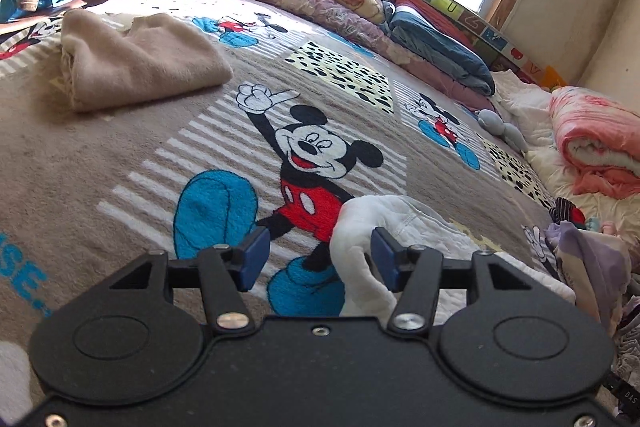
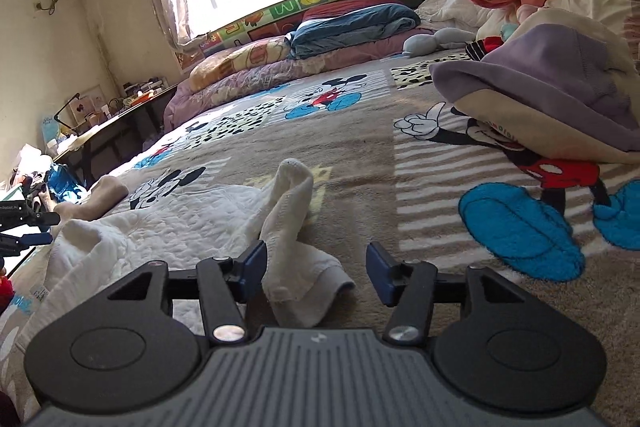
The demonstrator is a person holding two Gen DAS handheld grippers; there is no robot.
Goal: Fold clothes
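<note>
Left gripper [image 1: 316, 259]: black matte body, smooth top plate, two round discs at sides, silver pivot screws, black link arms, blue rectangular fingertip pads [image 1: 253, 259]. Faint white lettering at lower right edge.
Right gripper [image 2: 316, 267]: same black linkage, silver screws, blue pads [image 2: 253, 267]; grey ribbed top plate, small white logo.

i see a fuzzy, matt fleece blanket [image 1: 120, 163], a quilted white cotton garment [image 2: 192, 211] with a ribbed cuff, and matt black plastic gripper plates with shiny metal rivets [image 1: 230, 319].
</note>
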